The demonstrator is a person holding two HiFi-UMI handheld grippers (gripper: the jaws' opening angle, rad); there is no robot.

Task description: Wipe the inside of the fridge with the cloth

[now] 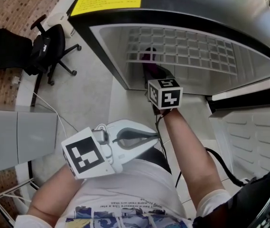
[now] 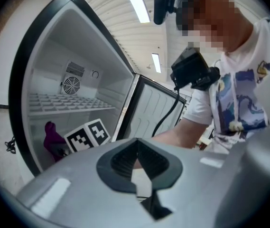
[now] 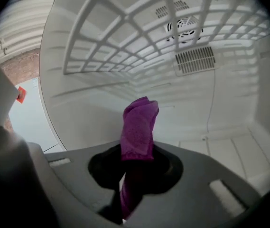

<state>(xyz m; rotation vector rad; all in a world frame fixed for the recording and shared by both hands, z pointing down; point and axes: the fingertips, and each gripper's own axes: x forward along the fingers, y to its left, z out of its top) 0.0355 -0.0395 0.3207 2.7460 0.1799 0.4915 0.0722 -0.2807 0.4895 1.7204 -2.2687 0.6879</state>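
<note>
Head view: we reach our right gripper [image 1: 153,71] into the fridge [image 1: 116,51], with our left gripper [image 1: 154,136] at our waist. Left gripper view: jaws together, empty. Right gripper view: jaws clamp the purple cloth [image 3: 139,125] beneath the shelf [image 3: 169,18].

In the head view the right gripper's [image 1: 153,75] jaws are hidden beyond its own cube [image 1: 164,93]. Only a purple tip of the cloth [image 1: 150,55] shows ahead of them. In the right gripper view the cloth [image 3: 138,127] runs down between the closed jaws, and its lower end is cut off by the bottom edge, so its full length cannot be told. From the left gripper's side, the cube [image 2: 89,134] covers the near part of the cloth [image 2: 51,137]. The fridge [image 1: 101,20] is cut off at the head view's top and right edges. The print on its yellow label [image 1: 107,0] is too small to read.
</note>
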